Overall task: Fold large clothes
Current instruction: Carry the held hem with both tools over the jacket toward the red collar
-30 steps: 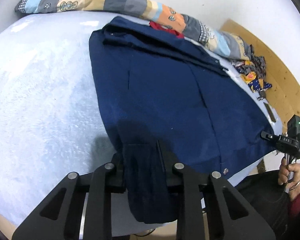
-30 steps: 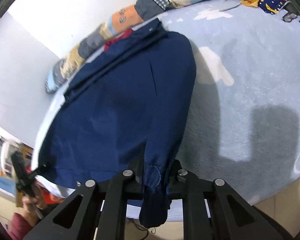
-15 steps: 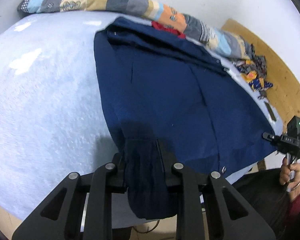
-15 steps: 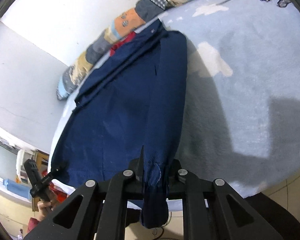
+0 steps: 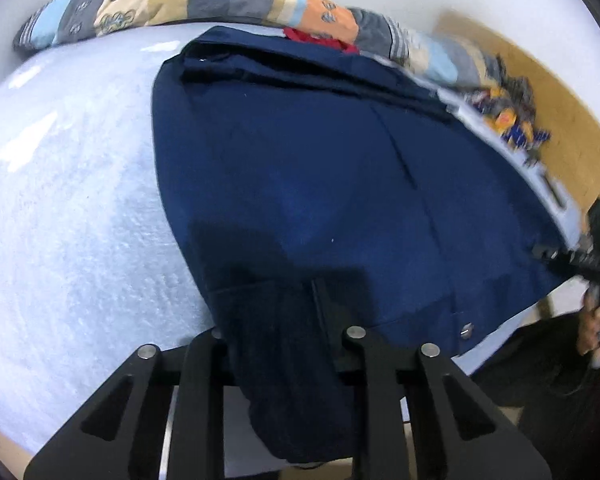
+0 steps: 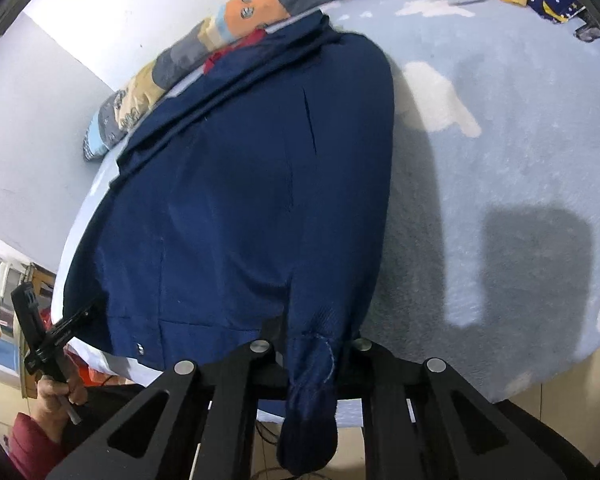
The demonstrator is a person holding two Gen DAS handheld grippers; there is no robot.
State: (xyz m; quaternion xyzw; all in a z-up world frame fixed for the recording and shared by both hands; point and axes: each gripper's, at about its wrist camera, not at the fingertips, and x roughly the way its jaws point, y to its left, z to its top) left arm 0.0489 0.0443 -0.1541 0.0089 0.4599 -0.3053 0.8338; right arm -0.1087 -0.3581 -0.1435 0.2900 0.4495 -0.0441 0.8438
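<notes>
A large navy jacket (image 5: 320, 168) lies spread on a light blue bed cover (image 5: 68, 200), collar at the far end by the wall. It also shows in the right wrist view (image 6: 236, 200). My left gripper (image 5: 276, 320) is shut on the jacket's near left hem corner, and cloth hangs down between the fingers. My right gripper (image 6: 312, 344) is shut on the near right corner, a cuff-like end that droops below the fingers. Each gripper shows at the edge of the other's view, held in a hand.
A patchwork bolster (image 5: 228, 0) runs along the wall behind the jacket, with a red cloth (image 5: 320, 40) next to the collar. A heap of patterned clothes (image 5: 512, 120) lies at the far right. The bed's front edge (image 6: 500, 392) is just under my grippers.
Both grippers have moved forward and slightly lower toward the bed with the jacket's hem corners held; the jacket now fills more of both views. Grips are unchanged.
</notes>
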